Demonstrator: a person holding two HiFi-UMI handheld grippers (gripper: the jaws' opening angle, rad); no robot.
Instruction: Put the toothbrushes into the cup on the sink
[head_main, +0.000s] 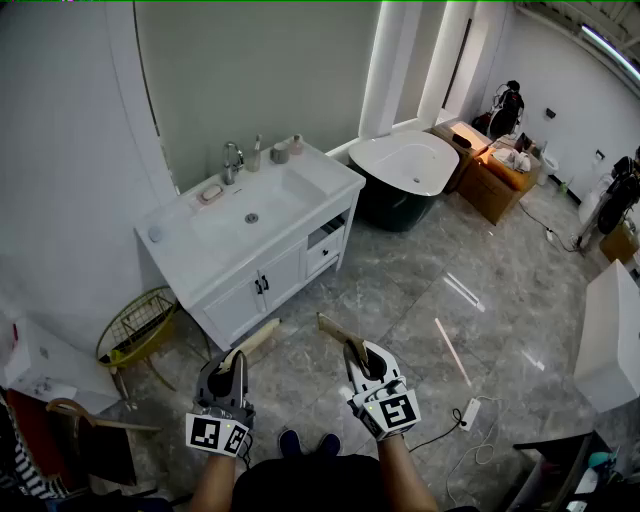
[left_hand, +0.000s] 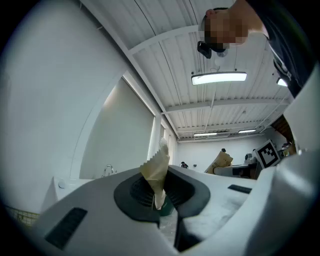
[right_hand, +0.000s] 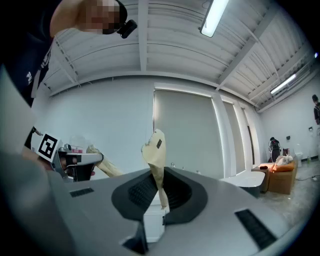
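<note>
Evidently carrying: left gripper (head_main: 241, 357) clamps tan paper-wrapped toothbrush (head_main: 258, 338), right gripper (head_main: 356, 352) clamps second wrapped toothbrush (head_main: 334, 328); both point toward small grey cup (head_main: 280, 153), back edge of white sink counter (head_main: 325, 172), well apart.

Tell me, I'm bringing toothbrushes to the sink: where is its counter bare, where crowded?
Bare: the counter right of the basin, and its front-left corner. Crowded: the back edge, where soap dish, faucet, bottle and cup line up.

White sink counter (head_main: 190, 245) bears a soap dish (head_main: 210, 192), bottle (head_main: 257, 155) and cup (head_main: 280, 153).
</note>
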